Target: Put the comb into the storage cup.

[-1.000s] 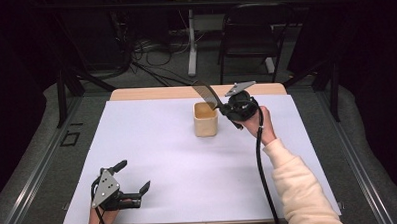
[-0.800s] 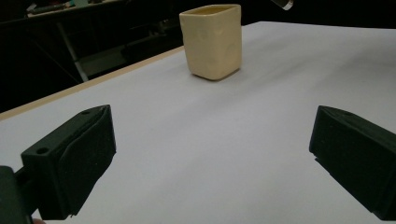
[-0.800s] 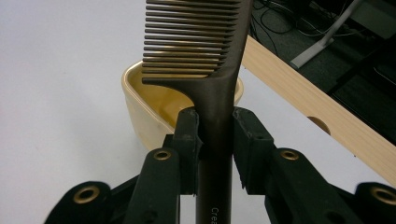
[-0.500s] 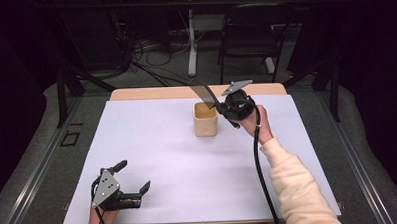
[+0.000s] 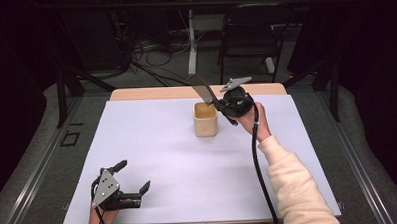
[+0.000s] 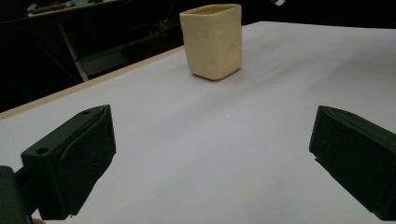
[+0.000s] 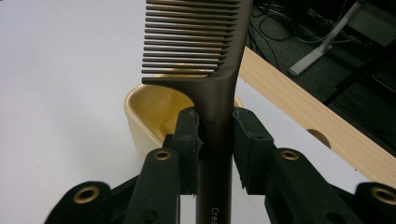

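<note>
A: Step in hand, by the look of it: carrying the comb (image 7: 212, 70) to the cup (image 5: 206, 119). Right hand-held gripper (image 7: 216, 140) clamped on the comb's handle, pads tight on both sides, teeth end sticking out past the jaws.

B: And relative to that hand-held gripper?

A: Cup just beyond and below the jaws, open mouth up, on the white surface (image 5: 153, 158). Comb tilted above the rim, not yet inside.

B: Left hand-held gripper (image 5: 134, 187)?

A: Jaws spread wide, nothing between them, resting low at the near edge, well apart from the cup.

B: Next move?

A: Probably tipping one end of the comb down over the cup's mouth, lowering inside the walls, then letting go. Narrow cup, long comb: a careless release could tip it over.
</note>
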Demonstrator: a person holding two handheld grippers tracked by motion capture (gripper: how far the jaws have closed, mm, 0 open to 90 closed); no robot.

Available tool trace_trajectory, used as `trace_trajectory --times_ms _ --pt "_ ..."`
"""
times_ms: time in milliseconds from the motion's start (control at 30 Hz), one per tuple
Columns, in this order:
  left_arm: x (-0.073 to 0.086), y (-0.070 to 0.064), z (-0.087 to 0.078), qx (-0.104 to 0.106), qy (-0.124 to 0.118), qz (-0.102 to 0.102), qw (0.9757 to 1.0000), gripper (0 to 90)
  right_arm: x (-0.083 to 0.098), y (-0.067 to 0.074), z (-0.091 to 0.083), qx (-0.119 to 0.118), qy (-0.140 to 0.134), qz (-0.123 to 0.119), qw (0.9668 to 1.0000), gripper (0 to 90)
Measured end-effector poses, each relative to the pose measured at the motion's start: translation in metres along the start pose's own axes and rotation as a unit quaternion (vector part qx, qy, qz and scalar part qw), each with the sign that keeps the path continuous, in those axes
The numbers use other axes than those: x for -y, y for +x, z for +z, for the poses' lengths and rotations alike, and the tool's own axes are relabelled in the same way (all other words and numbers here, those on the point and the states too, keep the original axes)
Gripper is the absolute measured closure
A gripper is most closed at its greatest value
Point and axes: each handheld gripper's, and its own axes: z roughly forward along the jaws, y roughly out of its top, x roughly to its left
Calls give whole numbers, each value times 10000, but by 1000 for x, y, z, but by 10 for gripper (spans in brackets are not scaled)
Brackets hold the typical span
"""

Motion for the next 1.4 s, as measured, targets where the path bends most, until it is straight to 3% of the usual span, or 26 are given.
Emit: trace_trajectory --times_ms 1400 --pt "0 0 0 7 11 15 10000 3 -20 -2 3 127 -248 44 9996 722"
